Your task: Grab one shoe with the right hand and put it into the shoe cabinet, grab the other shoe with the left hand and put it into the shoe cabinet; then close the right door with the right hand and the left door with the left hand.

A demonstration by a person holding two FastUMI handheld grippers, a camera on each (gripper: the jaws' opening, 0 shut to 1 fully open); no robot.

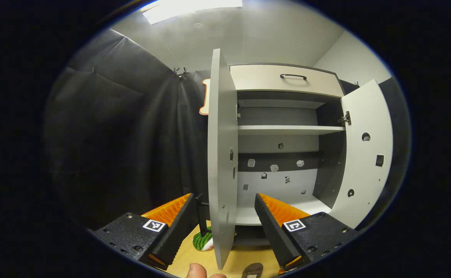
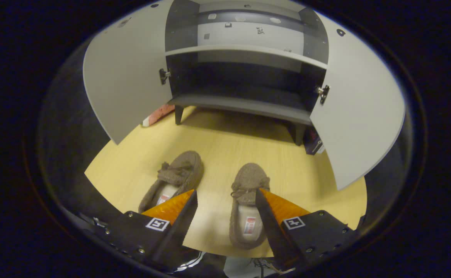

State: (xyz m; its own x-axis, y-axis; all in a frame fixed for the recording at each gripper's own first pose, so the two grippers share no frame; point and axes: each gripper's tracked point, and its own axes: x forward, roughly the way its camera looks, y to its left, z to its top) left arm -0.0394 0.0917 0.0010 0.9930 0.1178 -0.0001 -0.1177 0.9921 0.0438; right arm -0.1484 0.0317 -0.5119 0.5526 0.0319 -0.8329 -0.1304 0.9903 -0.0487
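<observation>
So the right gripper (image 2: 225, 200) hangs with its jaws wide apart just above the nearer shoe (image 2: 247, 204), low centre of the right gripper view, toe pointing up-frame at the open shoe cabinet (image 2: 244, 104), while the left gripper (image 1: 223, 204), also spread open, faces the cabinet's left door (image 1: 221, 154).

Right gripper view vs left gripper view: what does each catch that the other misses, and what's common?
Right gripper view: two brown slippers on the wooden floor, the left shoe and the right shoe, which lies between the open fingers of the right gripper; also the cabinet's legs and bottom compartment.

Left gripper view: the top drawer with its handle, the upper shelf, a green object on the floor, and the open left gripper straddling the left door's edge.

Both: the shoe cabinet with both doors open, no shoes inside.
</observation>
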